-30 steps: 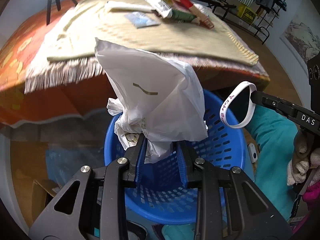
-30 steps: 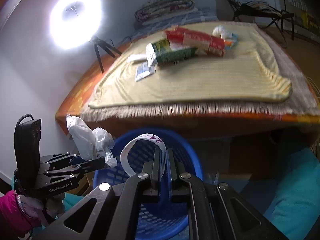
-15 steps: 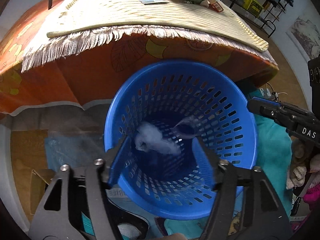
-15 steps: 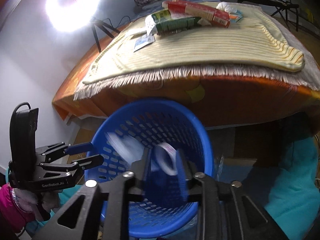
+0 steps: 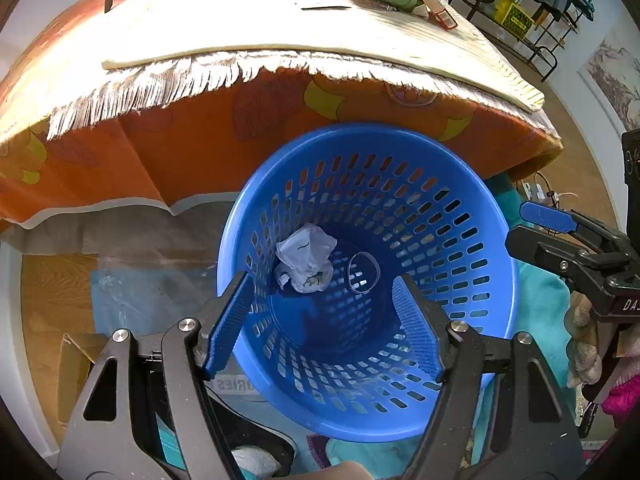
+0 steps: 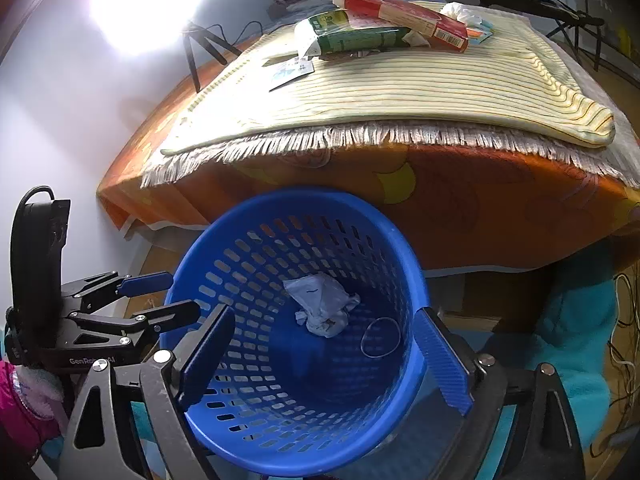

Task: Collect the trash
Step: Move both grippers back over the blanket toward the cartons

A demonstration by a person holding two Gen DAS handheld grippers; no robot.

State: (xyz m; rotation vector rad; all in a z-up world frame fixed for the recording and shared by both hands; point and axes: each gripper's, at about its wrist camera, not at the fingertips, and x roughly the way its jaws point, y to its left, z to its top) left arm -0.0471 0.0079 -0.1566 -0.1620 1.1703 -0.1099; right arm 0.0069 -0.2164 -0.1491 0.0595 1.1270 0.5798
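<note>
A blue slotted basket (image 5: 472, 240) (image 6: 224, 240) stands on the floor in front of the table. A crumpled white plastic bag (image 5: 306, 258) (image 6: 322, 306) and a thin white ring band (image 5: 363, 272) (image 6: 380, 337) lie at its bottom. My left gripper (image 5: 324, 326) is open and empty over the basket's near rim; it also shows in the right wrist view (image 6: 168, 296). My right gripper (image 6: 324, 360) is open and empty over the basket; it also shows in the left wrist view (image 5: 536, 228). More trash lies on the table: a green packet (image 6: 352, 36), a red box (image 6: 404, 14), a small flat card (image 6: 290, 72).
The table carries a striped beige mat (image 6: 400, 92) over a fringed cloth and an orange tablecloth (image 5: 248, 120). A teal cloth (image 6: 576, 344) lies right of the basket. A ring light on a tripod (image 6: 160, 4) stands behind the table. A cardboard piece (image 5: 72, 364) lies on the floor.
Both grippers opened above the basket. The white bag dropped from the left gripper and the ring band from the right; both now lie at the basket's bottom.
</note>
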